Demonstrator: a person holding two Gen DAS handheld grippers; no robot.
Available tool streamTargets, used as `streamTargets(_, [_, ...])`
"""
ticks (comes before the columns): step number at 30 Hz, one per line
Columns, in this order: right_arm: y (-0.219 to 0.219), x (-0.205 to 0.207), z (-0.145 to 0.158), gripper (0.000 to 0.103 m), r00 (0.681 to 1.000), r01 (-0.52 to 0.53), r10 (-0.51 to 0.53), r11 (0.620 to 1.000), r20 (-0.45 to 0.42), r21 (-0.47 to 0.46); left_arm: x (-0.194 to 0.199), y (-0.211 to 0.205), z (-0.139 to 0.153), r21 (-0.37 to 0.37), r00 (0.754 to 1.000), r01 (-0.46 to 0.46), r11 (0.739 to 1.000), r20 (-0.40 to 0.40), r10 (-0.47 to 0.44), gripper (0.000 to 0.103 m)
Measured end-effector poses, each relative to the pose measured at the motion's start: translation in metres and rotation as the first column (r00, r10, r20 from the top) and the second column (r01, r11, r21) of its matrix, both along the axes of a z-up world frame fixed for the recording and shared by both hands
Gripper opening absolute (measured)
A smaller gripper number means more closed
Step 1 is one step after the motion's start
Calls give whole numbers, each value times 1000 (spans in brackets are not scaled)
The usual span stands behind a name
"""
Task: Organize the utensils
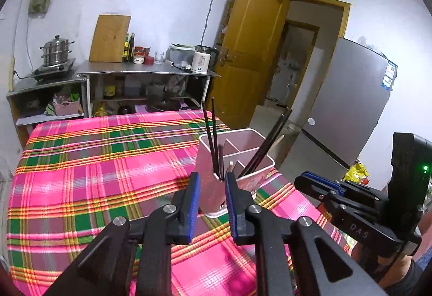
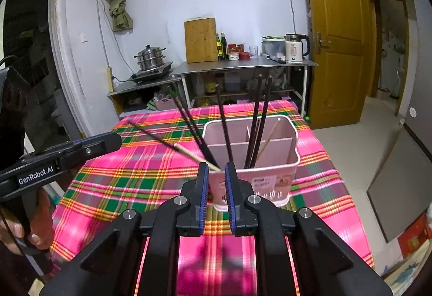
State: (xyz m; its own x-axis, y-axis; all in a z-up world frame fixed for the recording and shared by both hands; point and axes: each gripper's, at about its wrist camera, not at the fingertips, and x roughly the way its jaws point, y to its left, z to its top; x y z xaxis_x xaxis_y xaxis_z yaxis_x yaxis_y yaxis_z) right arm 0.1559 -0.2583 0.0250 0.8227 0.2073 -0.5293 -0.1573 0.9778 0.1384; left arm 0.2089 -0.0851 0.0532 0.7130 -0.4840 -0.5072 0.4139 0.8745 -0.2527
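Note:
A pink divided utensil holder (image 1: 247,182) (image 2: 270,177) stands near the right edge of a table with a pink plaid cloth (image 1: 94,161) (image 2: 121,182). Several black chopsticks (image 1: 213,134) (image 2: 259,118) and a pale wooden one (image 2: 197,157) stick out of its compartments, some leaning far left. My left gripper (image 1: 212,180) is just short of the holder, jaws slightly apart with nothing between the pads. My right gripper (image 2: 216,169) is close in front of the holder's near wall, also slightly open and holding nothing. Each gripper shows in the other's view: the right gripper (image 1: 299,180) and the left gripper (image 2: 108,140).
A steel counter (image 1: 148,70) (image 2: 243,64) behind the table carries a cutting board (image 2: 201,39), bottles, a white kettle (image 1: 201,60) and a steamer pot (image 2: 151,57). A yellow door (image 1: 251,47) and a grey fridge (image 1: 351,107) stand to the right. A hand (image 2: 16,231) grips the left gripper's handle.

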Motion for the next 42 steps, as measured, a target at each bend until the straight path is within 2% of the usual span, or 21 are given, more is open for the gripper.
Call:
streamTargets(11, [15,-41,-15,13,1000,-3,3,1000,0,-17,-47,4,-32,74,1000,-23,997,-1,23,18])
streamTargets(26, [28,-93,-47,13,1000,10,-11,999,-8,-52,-99,15,-67,73,999,-48,996,-8,48,18])
streamTargets(42, [30,-109,-52,13,1000,25,-25,997,2,-66,-118,16,-73,78,998,-56,995,13,55,18])
